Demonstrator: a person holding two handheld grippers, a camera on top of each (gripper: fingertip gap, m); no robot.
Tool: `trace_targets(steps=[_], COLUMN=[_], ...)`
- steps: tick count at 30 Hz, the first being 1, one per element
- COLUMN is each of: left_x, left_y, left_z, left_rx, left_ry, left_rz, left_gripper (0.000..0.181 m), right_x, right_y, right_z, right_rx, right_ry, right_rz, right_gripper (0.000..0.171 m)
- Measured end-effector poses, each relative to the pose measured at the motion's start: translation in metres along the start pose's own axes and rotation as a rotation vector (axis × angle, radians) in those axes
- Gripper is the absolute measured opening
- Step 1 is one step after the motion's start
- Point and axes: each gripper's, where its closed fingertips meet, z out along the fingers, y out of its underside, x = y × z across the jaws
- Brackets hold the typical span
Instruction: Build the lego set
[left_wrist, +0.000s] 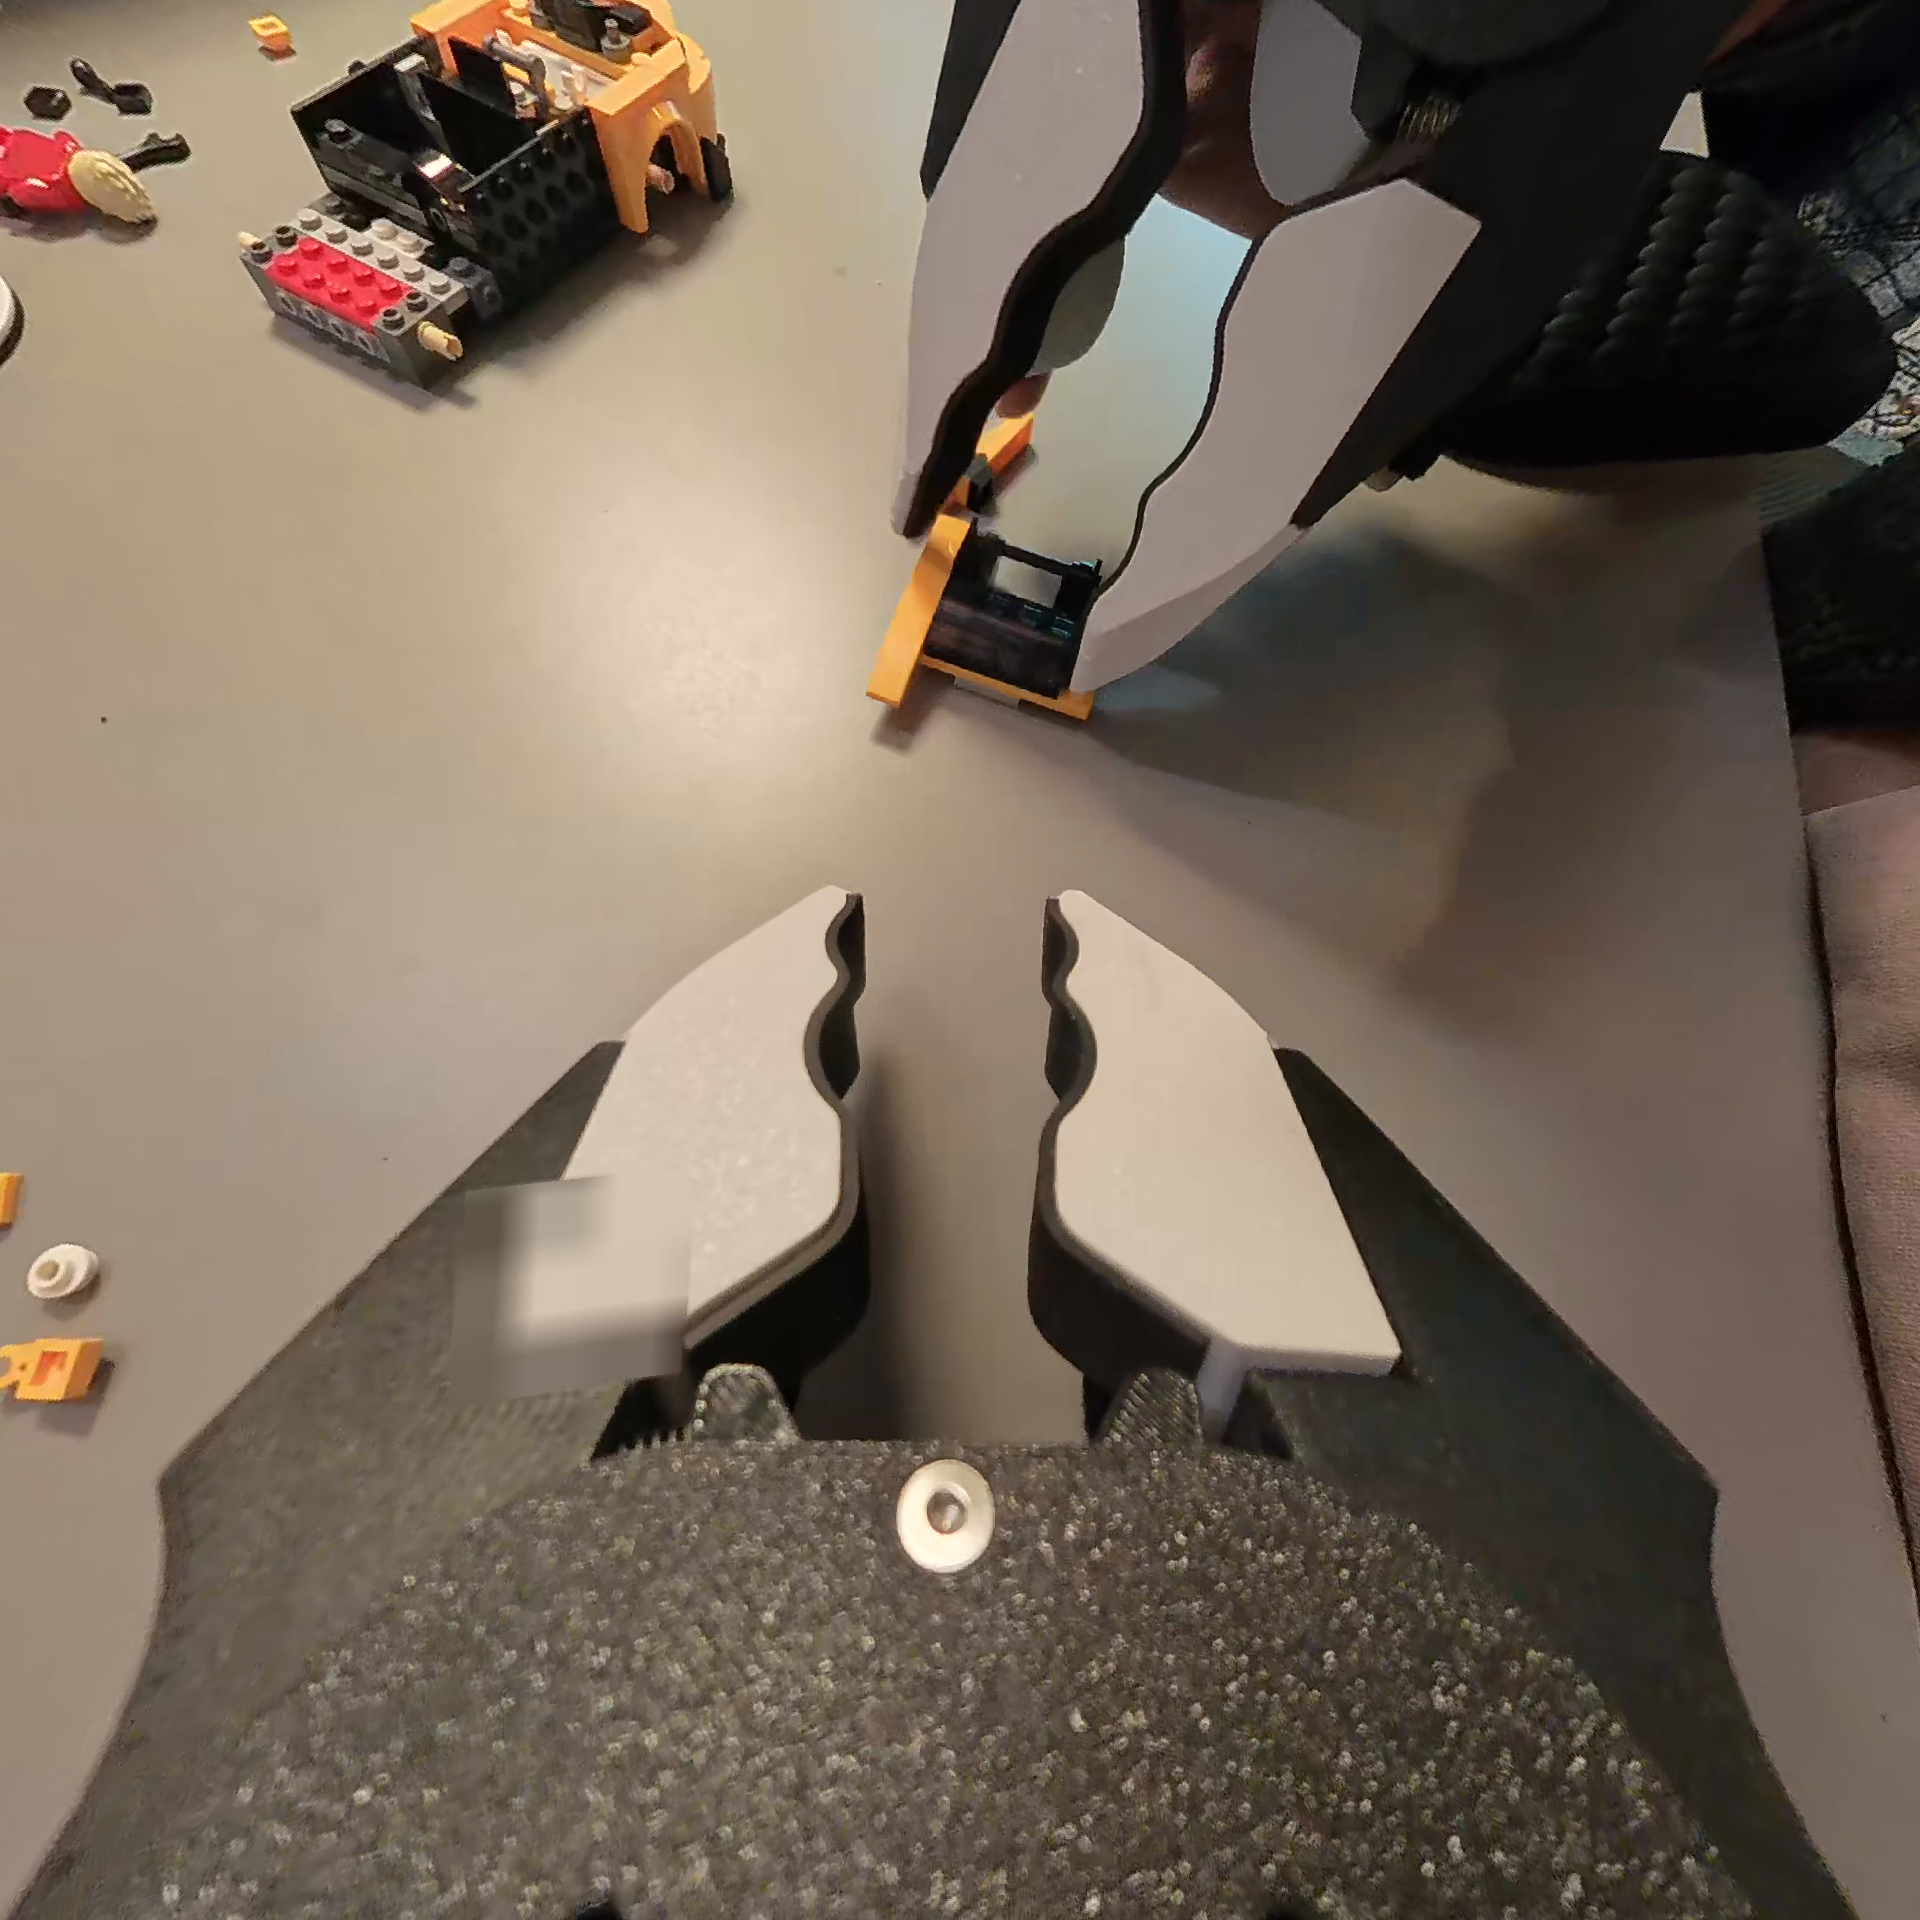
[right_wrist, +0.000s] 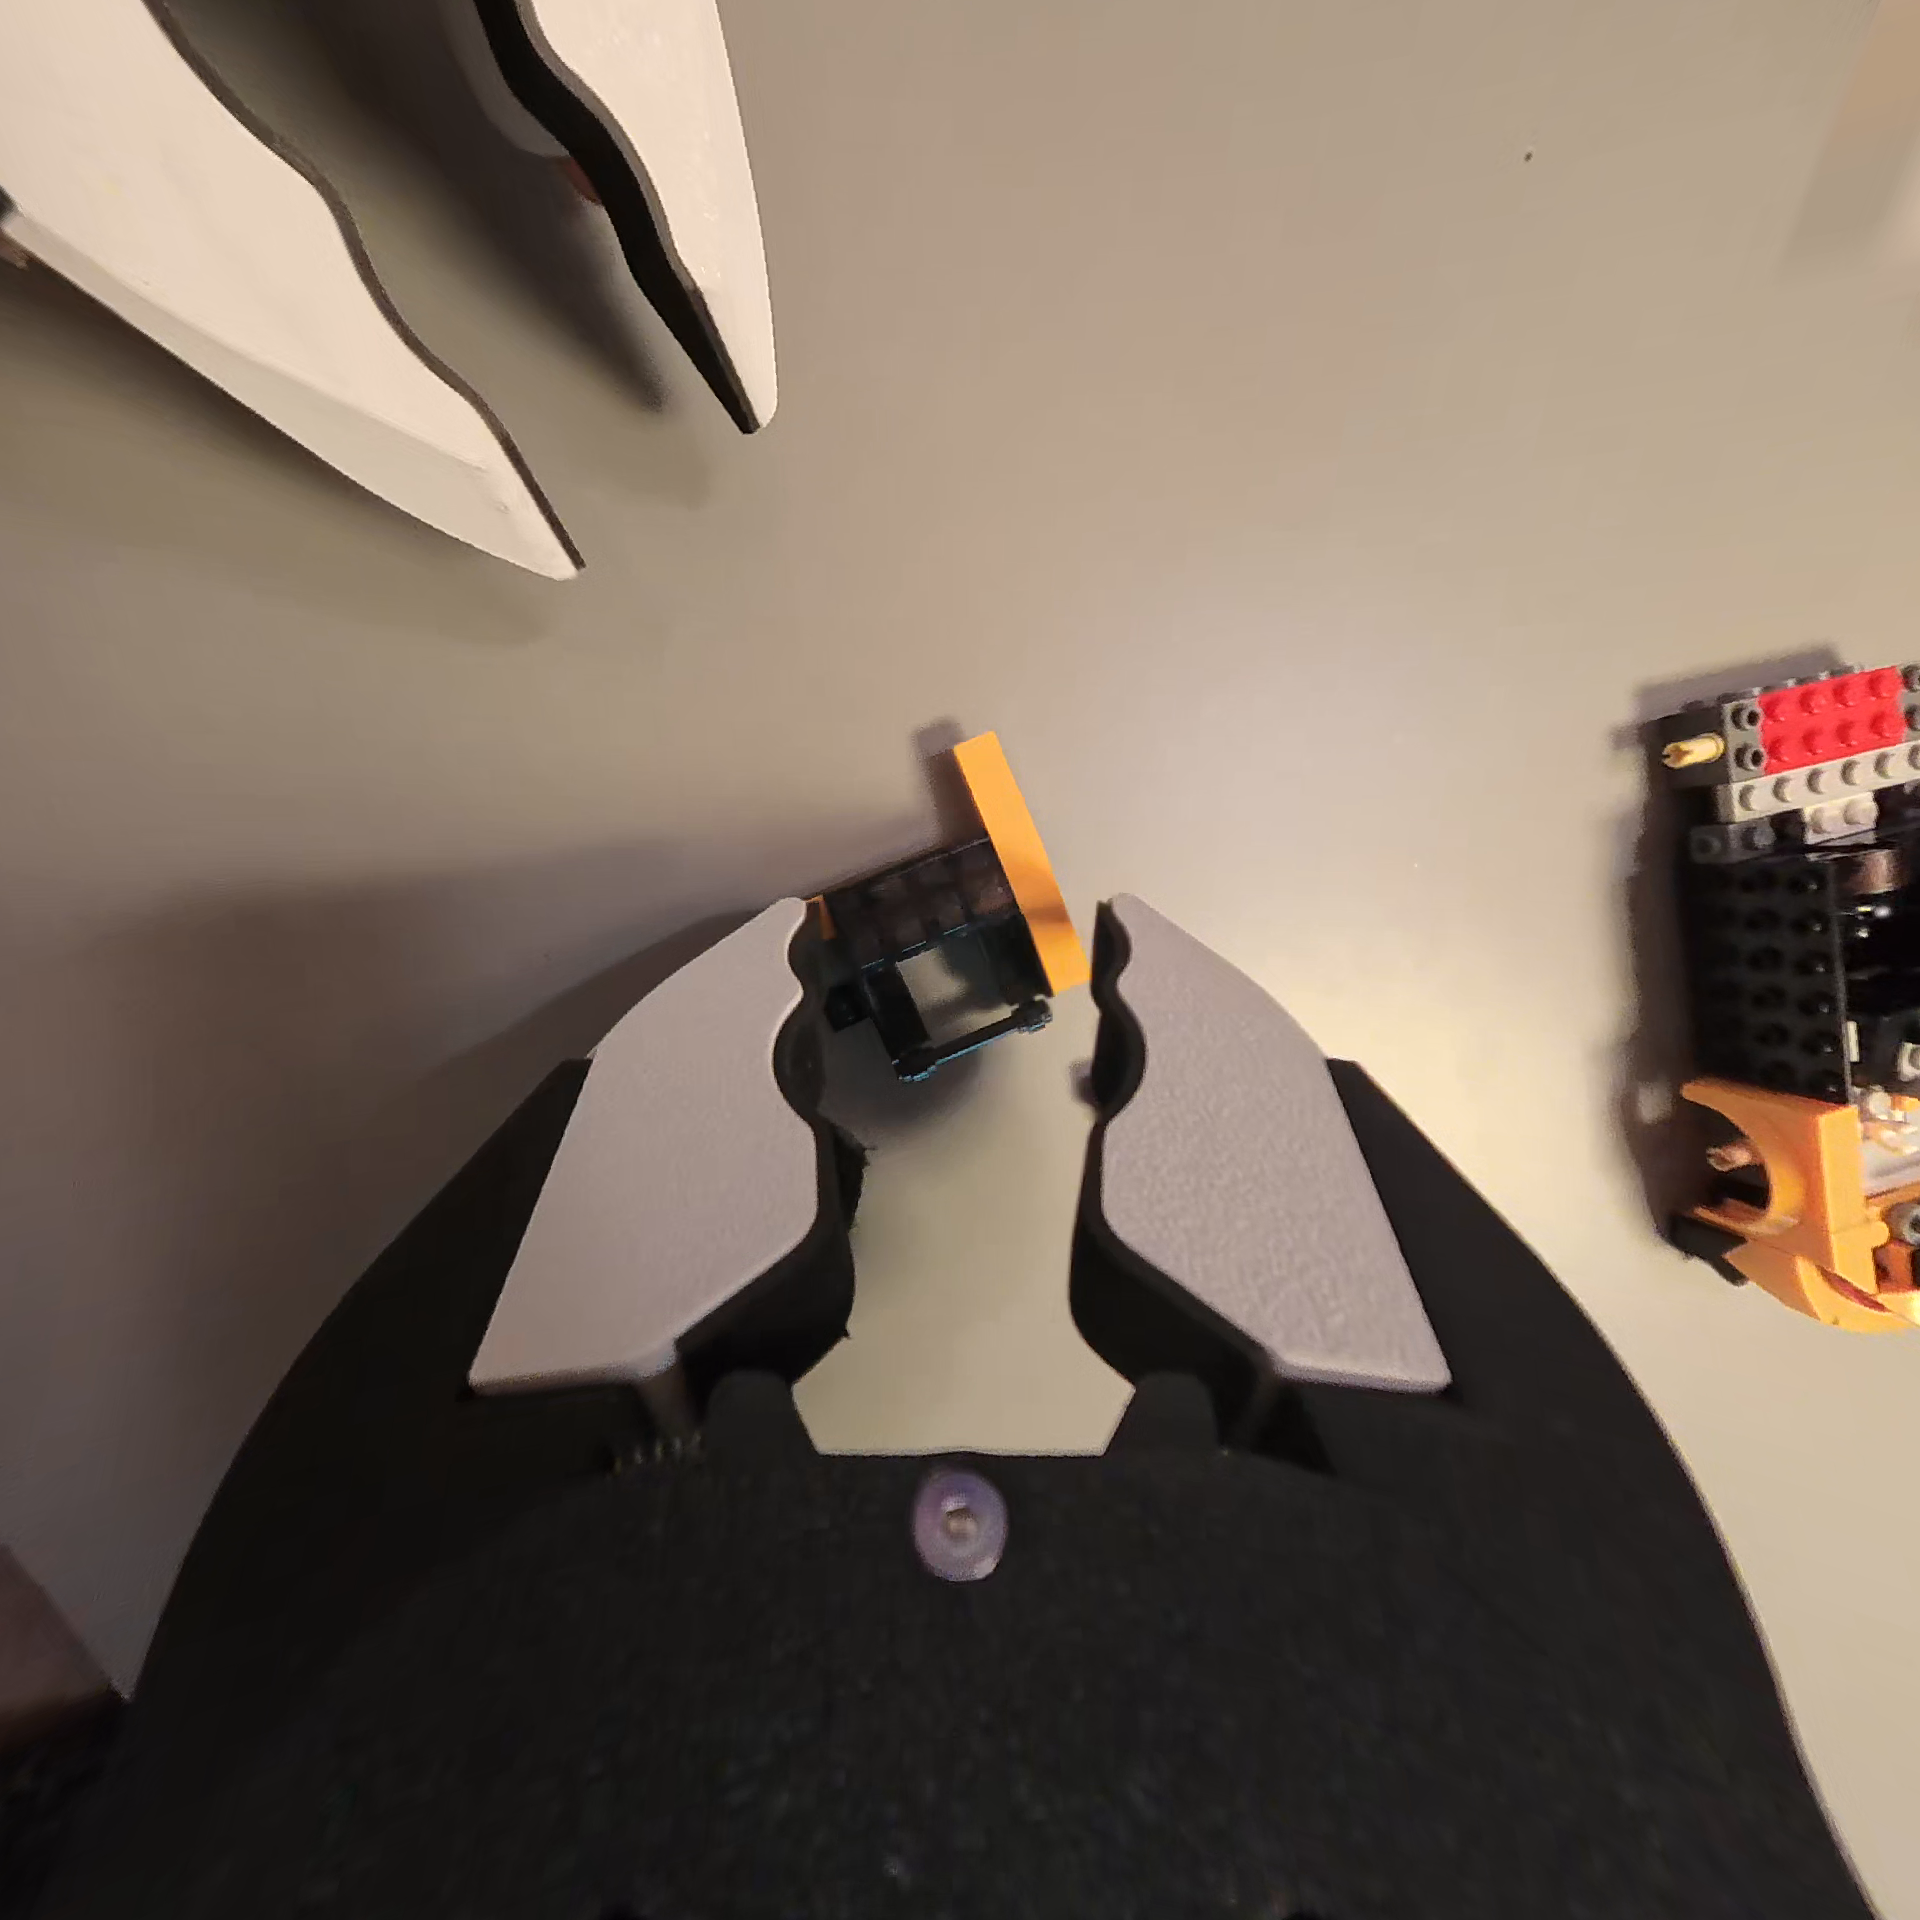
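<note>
A small orange-and-black sub-assembly (left_wrist: 987, 623) lies on the grey table (left_wrist: 520, 727). My right gripper (left_wrist: 1003, 603) is open, with one finger on each side of the sub-assembly. In the right wrist view the sub-assembly (right_wrist: 956, 935) sits between the fingertips of the right gripper (right_wrist: 951, 914); the left finger is at its corner and a small gap shows on the right side. My left gripper (left_wrist: 954, 914) is open and empty, hovering short of the piece. It also shows in the right wrist view (right_wrist: 660, 494). The partly built black, orange and red car (left_wrist: 488, 187) stands apart (right_wrist: 1808, 935).
A red minifigure (left_wrist: 62, 177) and small black parts (left_wrist: 104, 94) lie at the far left. A white round piece (left_wrist: 62, 1270) and an orange clip piece (left_wrist: 52, 1369) lie at the near left. The table edge (left_wrist: 1792, 727) runs along the right, with fabric (left_wrist: 1870, 1039) beyond it. My right fingertips sit around 8 cm from my left ones. My left gripper is the nearer one to the white round piece (left_wrist: 62, 1270): about 12 cm, against 20 cm.
</note>
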Motion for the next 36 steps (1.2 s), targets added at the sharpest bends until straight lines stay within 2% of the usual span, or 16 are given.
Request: trace_targets(steps=[6,9,11,15,17,23,26,28,32,36], left_x=[-0.002,-0.002,-0.003,-0.003,-0.004,-0.004,-0.003,-0.002,0.001,0.008], left_y=[0.001,0.001,0.001,0.003,0.004,0.005,0.005,0.004,-0.012,-0.048], left_z=[0.001,0.001,0.001,0.002,0.003,0.005,0.006,0.006,0.005,0.009], left_rx=[-0.001,0.0,-0.002,-0.009,-0.014,-0.026,-0.029,-0.024,0.036,0.141], left_ry=[-0.002,-0.002,-0.001,0.0,-0.002,-0.01,-0.005,0.002,0.058,0.191], left_rz=[-0.009,-0.013,-0.015,-0.019,-0.021,-0.009,-0.004,-0.003,-0.045,-0.199], left_gripper=[0.032,0.032,0.032,0.031,0.031,0.03,0.03,0.03,0.03,0.029], right_x=[0.011,0.04,0.058,0.06,0.046,0.039,0.038,0.04,0.04,0.034], right_y=[-0.018,-0.013,0.008,0.039,0.041,0.047,0.046,0.045,0.02,-0.011], right_z=[-0.024,-0.052,-0.06,-0.048,-0.038,-0.009,-0.005,-0.006,-0.023,-0.048], right_rx=[0.173,0.275,0.265,0.238,0.236,0.129,0.12,0.127,0.314,0.498], right_ry=[0.0,0.045,0.059,0.015,-0.036,0.005,-0.023,-0.012,0.059,0.227], right_rz=[0.001,0.038,0.069,0.067,0.029,-0.12,-0.113,-0.126,-0.207,-0.364], right_gripper=[0.062,0.052,0.046,0.036,0.031,0.027,0.007,0.007,0.007,0.007])
